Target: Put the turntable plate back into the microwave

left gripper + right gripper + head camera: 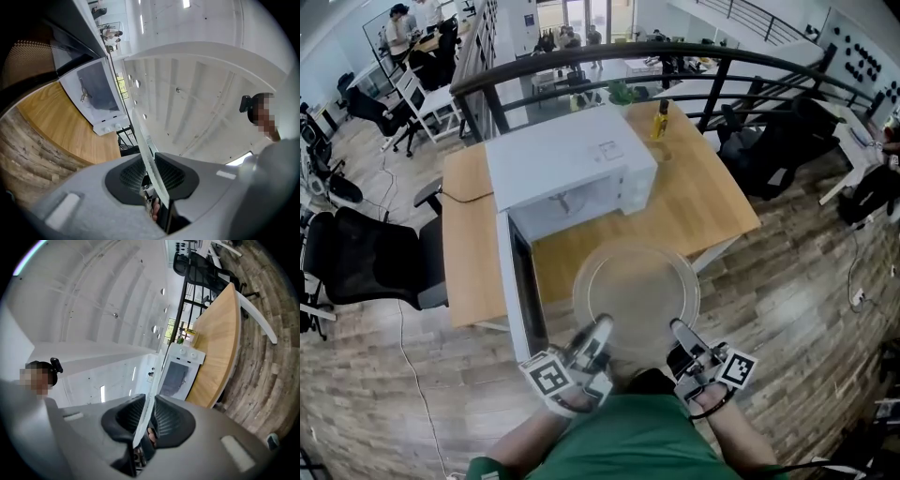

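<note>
Closest beneath the head camera a green garment [628, 441] is seen, and just beyond it both tongs are shut on the near rim of the turntable plate [636, 291]. The left tongs [600, 328] are clamped on the rim's near-left part and the right tongs [680, 330] on its near-right part; in each gripper view the glass edge is pinched between the ribbed pads. The plate is held roughly flat in the air over the near edge of the bench [703, 206], extending forward from the tongs. The microwave [572, 159] is placed ahead and slightly left, its cavity [567, 211] facing the person just past the plate's far rim. Its door [520, 291] is swung open beside the left tongs. Being round, the plate has no long axis; a forward, slightly leftward push is judged to be required, with the door cleared on the left.
</note>
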The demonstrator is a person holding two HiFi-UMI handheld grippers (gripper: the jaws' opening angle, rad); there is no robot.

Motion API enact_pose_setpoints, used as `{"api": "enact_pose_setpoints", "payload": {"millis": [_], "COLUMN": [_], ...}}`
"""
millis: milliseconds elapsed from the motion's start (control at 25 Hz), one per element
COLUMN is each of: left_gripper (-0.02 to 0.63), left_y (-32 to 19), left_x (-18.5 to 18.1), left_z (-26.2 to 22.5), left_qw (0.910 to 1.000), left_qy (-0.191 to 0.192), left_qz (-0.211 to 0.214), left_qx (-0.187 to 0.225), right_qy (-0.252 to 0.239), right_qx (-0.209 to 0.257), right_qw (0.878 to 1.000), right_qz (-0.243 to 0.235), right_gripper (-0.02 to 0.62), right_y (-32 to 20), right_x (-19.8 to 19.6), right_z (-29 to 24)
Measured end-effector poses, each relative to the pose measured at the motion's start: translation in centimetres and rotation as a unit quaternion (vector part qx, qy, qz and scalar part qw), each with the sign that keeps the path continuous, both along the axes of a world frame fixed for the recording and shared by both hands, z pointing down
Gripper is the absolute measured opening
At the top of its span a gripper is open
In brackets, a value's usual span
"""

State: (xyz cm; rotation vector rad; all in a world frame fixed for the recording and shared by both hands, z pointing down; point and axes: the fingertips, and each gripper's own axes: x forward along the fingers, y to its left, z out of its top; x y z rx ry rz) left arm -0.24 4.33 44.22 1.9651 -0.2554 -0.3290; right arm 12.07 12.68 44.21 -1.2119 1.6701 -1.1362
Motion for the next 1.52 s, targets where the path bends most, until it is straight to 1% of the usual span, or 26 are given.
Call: {"api": "enact_pose_setpoints", "payload": {"millis": [80,160,280,360,480,640,760,880,1000,1200,1400,1520], "left_gripper": [0.072,0.072,0.072,0.072,0.073,0.072,0.074,0.073,0.072,0.072,0.072,0.072], "left_y": [-0.8,-2.0,-4.1,-5.4,-7.4,-10.2,-11.5,-12.5,-13.0,-14.3,-15.9,-16.7], "left_x": [0.2,0.4,0.9,1.2,1.7,2.3,2.8,3.0,3.6,3.7,2.5,2.2], "left_z": [0.5,0.9,1.9,2.8,3.4,3.8,4.4,5.0,6.1,7.6,8.9,10.9], "left_qw": [0.9998,0.9995,0.9983,0.9962,0.9919,0.9853,0.9801,0.9728,0.9661,0.9567,0.9495,0.9478], "left_qy": [0.004,0.001,-0.012,-0.023,-0.029,-0.049,-0.041,-0.048,-0.03,-0.028,-0.057,-0.043], "left_qz": [-0.012,-0.027,-0.056,-0.081,-0.121,-0.164,-0.194,-0.227,-0.255,-0.287,-0.308,-0.313], "left_qx": [-0.015,-0.016,-0.014,-0.021,-0.026,-0.002,-0.01,-0.007,-0.027,-0.037,-0.019,-0.044], "right_qy": [0.0,-0.003,-0.015,-0.023,-0.025,-0.025,-0.031,-0.034,-0.032,-0.021,-0.004,-0.006], "right_qx": [0.001,0.001,-0.002,-0.008,-0.013,-0.016,-0.02,-0.024,-0.027,-0.026,-0.027,-0.038], "right_qw": [1.0,0.999,0.998,0.996,0.991,0.984,0.977,0.969,0.961,0.95,0.941,0.939], "right_qz": [-0.014,-0.032,-0.063,-0.086,-0.127,-0.176,-0.209,-0.243,-0.274,-0.311,-0.337,-0.342], "right_gripper": [0.064,0.064,0.064,0.064,0.064,0.064,0.064,0.064,0.064,0.066,0.071,0.071], "right_y": [-1.4,-3.1,-5.9,-8.0,-11.1,-14.8,-17.0,-18.8,-20.5,-22.9,-24.9,-26.1], "right_x": [0.4,0.8,1.7,2.4,3.3,4.5,5.2,5.6,6.1,6.1,5.1,4.6], "right_z": [0.2,0.7,1.9,2.7,3.6,4.5,5.3,5.9,6.8,8.3,10.2,11.6]}}
